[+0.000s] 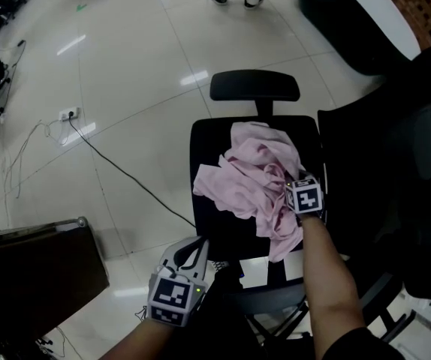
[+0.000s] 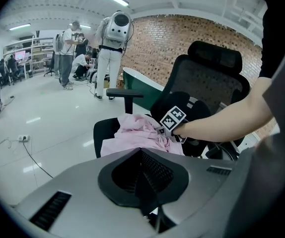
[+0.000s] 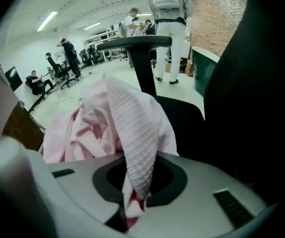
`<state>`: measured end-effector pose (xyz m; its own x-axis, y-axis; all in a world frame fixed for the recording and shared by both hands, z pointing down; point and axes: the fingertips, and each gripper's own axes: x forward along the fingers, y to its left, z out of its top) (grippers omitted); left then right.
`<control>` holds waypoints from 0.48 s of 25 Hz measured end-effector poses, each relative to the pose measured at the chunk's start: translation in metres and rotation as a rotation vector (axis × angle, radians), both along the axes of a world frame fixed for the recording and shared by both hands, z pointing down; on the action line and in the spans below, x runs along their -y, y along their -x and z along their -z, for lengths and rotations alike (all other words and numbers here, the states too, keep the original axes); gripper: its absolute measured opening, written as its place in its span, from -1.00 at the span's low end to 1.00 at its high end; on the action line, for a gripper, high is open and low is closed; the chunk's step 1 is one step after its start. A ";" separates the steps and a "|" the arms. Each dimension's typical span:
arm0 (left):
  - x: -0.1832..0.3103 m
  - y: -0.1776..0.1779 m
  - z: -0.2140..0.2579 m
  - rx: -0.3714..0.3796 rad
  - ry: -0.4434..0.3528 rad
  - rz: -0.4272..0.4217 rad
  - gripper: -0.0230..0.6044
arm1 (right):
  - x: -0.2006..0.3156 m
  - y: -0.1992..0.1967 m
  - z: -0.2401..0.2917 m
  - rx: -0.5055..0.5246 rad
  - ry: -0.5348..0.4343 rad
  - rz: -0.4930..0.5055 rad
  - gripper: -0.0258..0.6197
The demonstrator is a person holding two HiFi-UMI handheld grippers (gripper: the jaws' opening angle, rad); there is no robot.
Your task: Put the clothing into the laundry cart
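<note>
Right now the pink garment lies crumpled in a heap on the seat of a black office chair. The right tool reaches into the heap from the person's right side. Its jaws are clamped on a fold of waffle-textured pink cloth, which rises straight up out of them in the right gripper view. The left tool hangs low near the chair's front left corner, over the pale tiled floor. Its jaws are together with nothing between them, and it is clear of the garment. A dark box stands on the floor further left, well apart from the chair.
</note>
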<state>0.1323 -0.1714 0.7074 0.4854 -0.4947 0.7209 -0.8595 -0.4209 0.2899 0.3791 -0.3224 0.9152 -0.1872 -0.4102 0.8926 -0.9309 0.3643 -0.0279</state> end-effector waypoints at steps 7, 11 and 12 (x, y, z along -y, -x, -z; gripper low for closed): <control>0.008 -0.001 0.013 -0.021 -0.025 0.026 -0.93 | 0.003 0.007 0.072 0.277 -0.136 -0.173 -0.80; 0.003 0.007 0.024 -0.016 -0.035 0.045 -0.93 | 0.002 0.020 0.150 0.414 -0.284 -0.191 -0.80; 0.003 0.010 0.029 -0.015 -0.040 0.051 -0.93 | 0.001 0.025 0.171 0.441 -0.317 -0.186 -0.80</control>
<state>0.1222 -0.1739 0.6786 0.4692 -0.5474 0.6930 -0.8760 -0.3878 0.2868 0.3540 -0.3232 0.7440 -0.4134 -0.7069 0.5740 -0.9050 0.2496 -0.3444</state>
